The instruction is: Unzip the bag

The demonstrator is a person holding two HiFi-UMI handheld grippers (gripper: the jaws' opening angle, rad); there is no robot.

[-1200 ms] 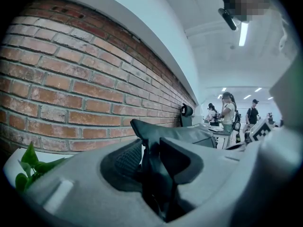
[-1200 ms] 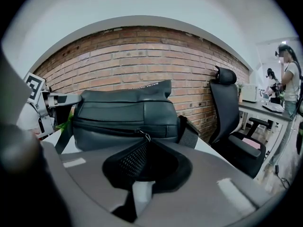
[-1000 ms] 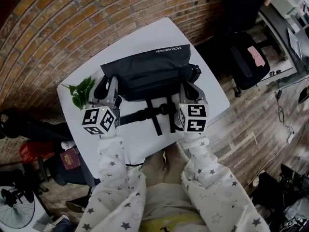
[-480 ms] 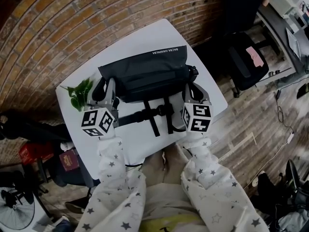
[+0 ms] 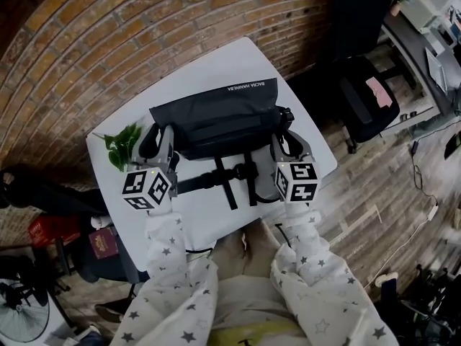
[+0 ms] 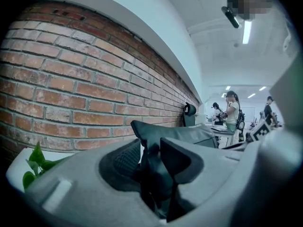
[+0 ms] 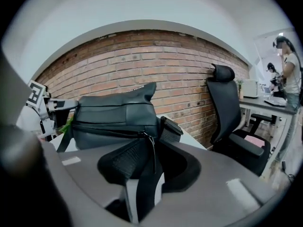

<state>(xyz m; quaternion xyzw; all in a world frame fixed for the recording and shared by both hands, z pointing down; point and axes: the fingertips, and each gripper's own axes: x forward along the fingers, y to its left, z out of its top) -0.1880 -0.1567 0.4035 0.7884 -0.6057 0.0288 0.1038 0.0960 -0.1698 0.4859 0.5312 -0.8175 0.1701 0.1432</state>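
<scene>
The bag [image 5: 216, 114] lies lengthwise across the middle of the tabletop [image 5: 216, 56]. Its back is toward the far edge by the brick wall [image 5: 108, 27], and its strap [image 5: 216, 177] trails toward the near edge where you stand. You have one tool at each end, which looks deliberate: one end anchored, the other worked.

Your left gripper [image 5: 161, 137] sits at the bag's left end, close to the leafy sprig [image 5: 121, 143] at the tabletop's left edge. In the left gripper view, dark fabric of the bag fills the gap between the jaws, and they are clamped on it. That hold is most likely there to stop the soft bag sliding or bunching when the zipper is pulled.

Your right gripper [image 7: 152, 162] is at the bag's right end, near the tabletop's right corner. Its jaws have just been opening and stand apart. The zipper pull [image 7: 152, 148] hangs between them with no pad pressing on it. The slider it hangs from sits at the right end of the zipper [image 7: 104, 126], which runs along the bag's front face.

No view shows whether the teeth behind the slider are parted. So it is unclear whether this release ends the pull or is only a re-grip. Hold the left clamp firm until that is settled, since a loose bag would follow the slider.
</scene>
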